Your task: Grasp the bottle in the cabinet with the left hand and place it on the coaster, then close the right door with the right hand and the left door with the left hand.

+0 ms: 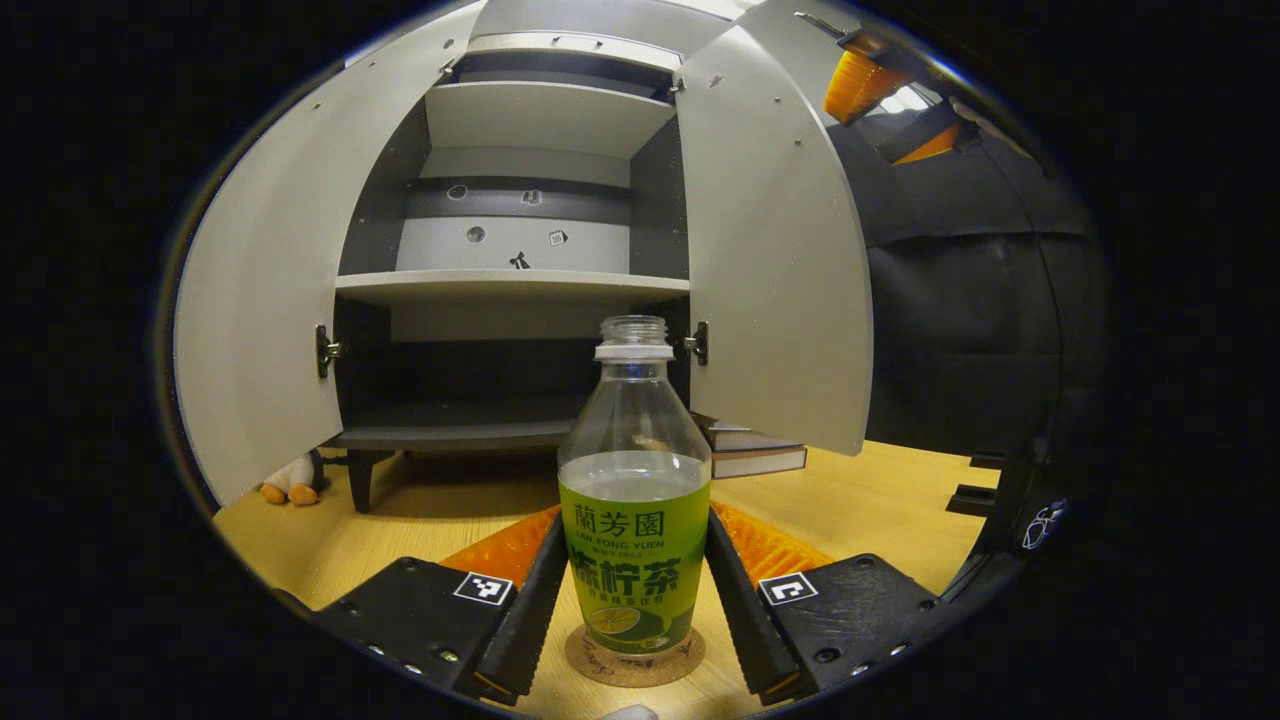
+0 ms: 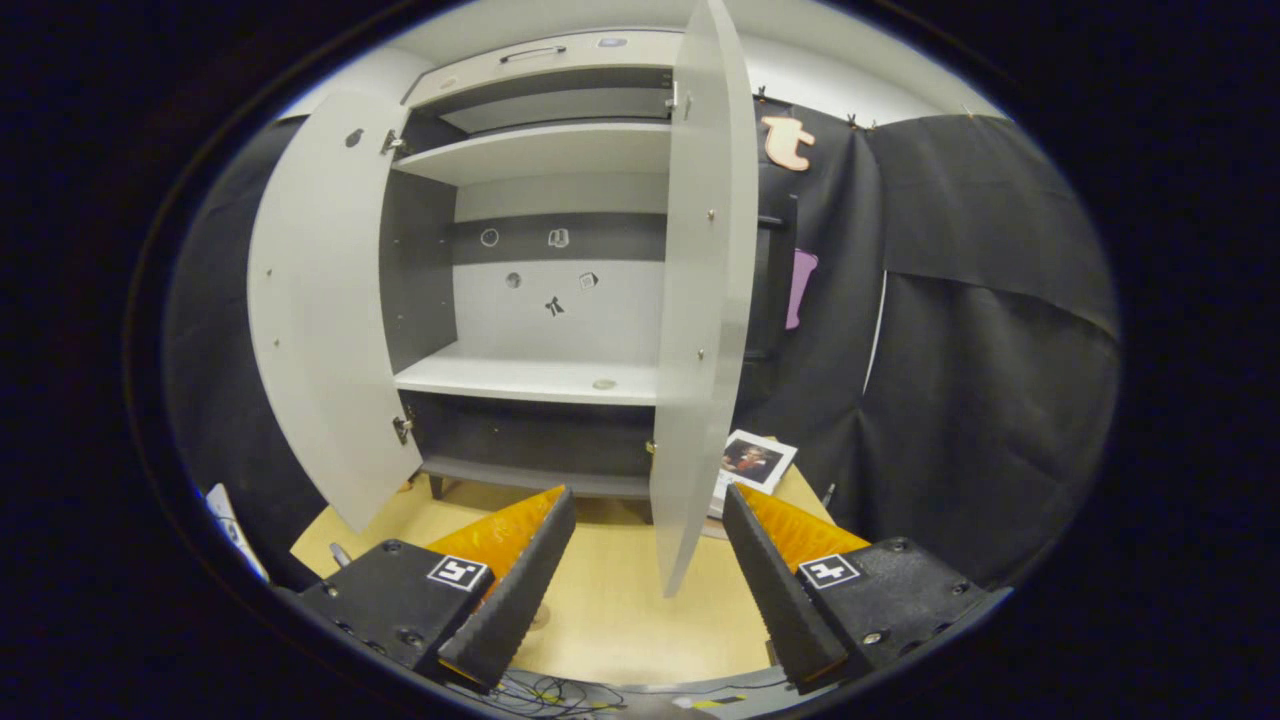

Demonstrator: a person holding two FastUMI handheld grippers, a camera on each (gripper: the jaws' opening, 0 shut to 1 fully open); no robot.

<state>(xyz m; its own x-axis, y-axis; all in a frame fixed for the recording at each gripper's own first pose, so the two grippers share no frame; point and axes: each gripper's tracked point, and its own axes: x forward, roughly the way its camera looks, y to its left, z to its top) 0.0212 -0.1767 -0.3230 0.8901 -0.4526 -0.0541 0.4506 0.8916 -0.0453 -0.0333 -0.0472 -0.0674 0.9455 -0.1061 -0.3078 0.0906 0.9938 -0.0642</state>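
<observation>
Lighting was even and moderately bright, from overhead. The cabinet (image 1: 520, 260) lower shelf lay in deep shadow. Focus was sharp centrally; fisheye distortion bowed the doors (image 2: 700, 300) toward the edges.

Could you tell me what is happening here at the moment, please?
A person is working with a handheld claw in each hand at an open cabinet. The left claw brackets a green tea bottle, uncapped and partly full, standing upright on the round cork coaster on the wooden table; whether its fingers press the bottle is unclear. The right claw is open in front of the right door's edge. Both doors, including the left door, stand open.
</observation>
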